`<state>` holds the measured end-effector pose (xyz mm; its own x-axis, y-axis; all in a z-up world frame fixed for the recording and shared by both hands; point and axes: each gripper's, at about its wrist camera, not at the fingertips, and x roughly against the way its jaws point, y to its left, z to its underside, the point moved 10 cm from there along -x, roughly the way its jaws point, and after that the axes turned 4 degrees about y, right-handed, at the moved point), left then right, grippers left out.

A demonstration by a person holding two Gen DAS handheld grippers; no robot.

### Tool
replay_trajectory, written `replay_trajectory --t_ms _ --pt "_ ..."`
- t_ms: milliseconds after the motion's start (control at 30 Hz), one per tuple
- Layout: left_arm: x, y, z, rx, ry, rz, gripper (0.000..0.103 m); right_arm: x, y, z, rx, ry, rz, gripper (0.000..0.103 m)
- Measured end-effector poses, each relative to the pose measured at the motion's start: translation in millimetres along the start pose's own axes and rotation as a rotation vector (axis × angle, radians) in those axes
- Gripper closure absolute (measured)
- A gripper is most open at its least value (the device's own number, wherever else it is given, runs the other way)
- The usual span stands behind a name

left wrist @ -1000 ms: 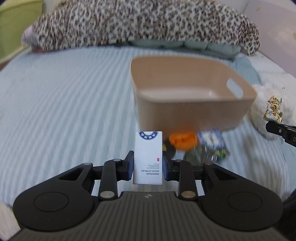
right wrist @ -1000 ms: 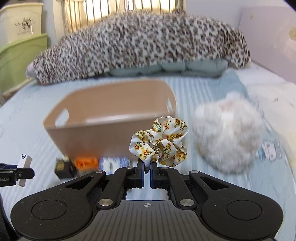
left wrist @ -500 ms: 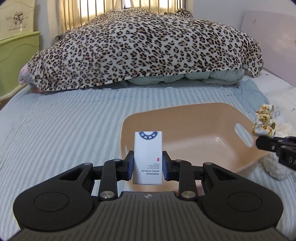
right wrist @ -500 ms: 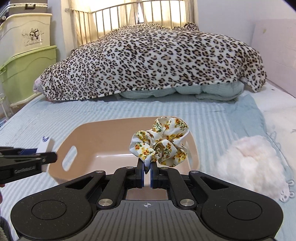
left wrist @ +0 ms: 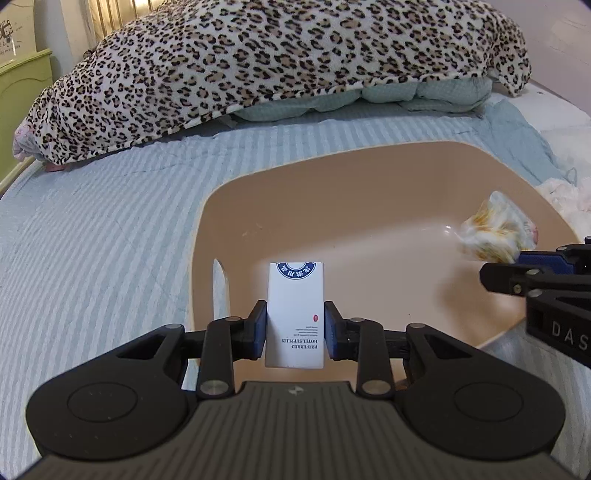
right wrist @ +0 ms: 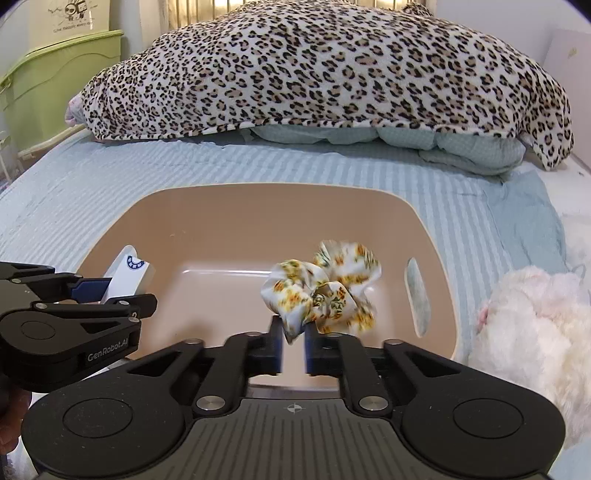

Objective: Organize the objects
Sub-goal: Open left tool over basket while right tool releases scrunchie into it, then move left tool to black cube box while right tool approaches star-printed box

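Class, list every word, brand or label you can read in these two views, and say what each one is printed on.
"PREFERRED HOTEL SUPPLIES": upside down on the white box in the left gripper; smaller lines and the blue seal's characters are too small to read.
"GenRobot.AI": on the left gripper's body, right wrist view.
"DAS", cut off at the edge: on the right gripper, left wrist view.
Cartoon lettering on the cream storage box: too blurred.

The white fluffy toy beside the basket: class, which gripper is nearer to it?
Right. The right gripper, with the floral scrunchie, hovers over the basket's side nearest the fluffy toy; the left gripper, clamping the white box, is at the far side.
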<state>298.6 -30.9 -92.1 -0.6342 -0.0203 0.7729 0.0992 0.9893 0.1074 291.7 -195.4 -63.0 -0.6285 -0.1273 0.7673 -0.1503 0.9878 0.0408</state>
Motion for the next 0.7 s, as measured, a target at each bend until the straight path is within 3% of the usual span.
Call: replay_trajectory --t_ms 67,100,233,433,700 --pt "6.7 3.6 0.9 0.0 0.008 -0.006 0.05 7.9 0.3 0.8 -0.004 -0.017 -0.007 0.069" --pt "11.7 6.7 0.9 0.011 0.005 -0.01 0.03 12.4 0.4 1.0 -0.002 -0.023 -0.006 0.065" --pt "37.7 15.7 1.9 0.031 -0.026 -0.013 0.018 36.3 0.7 3.5 0.022 -0.062 0.013 0.045" --pt "67.6 24.8 15.7 0.016 -0.054 -0.014 0.013 59.7 -1.9 18.4 0.001 -0.072 0.016 0.029" --pt "62.1 31.0 52.9 0.035 0.018 0.007 0.008 58.9 -15.1 58.7 -0.055 -0.019 0.033 0.024"
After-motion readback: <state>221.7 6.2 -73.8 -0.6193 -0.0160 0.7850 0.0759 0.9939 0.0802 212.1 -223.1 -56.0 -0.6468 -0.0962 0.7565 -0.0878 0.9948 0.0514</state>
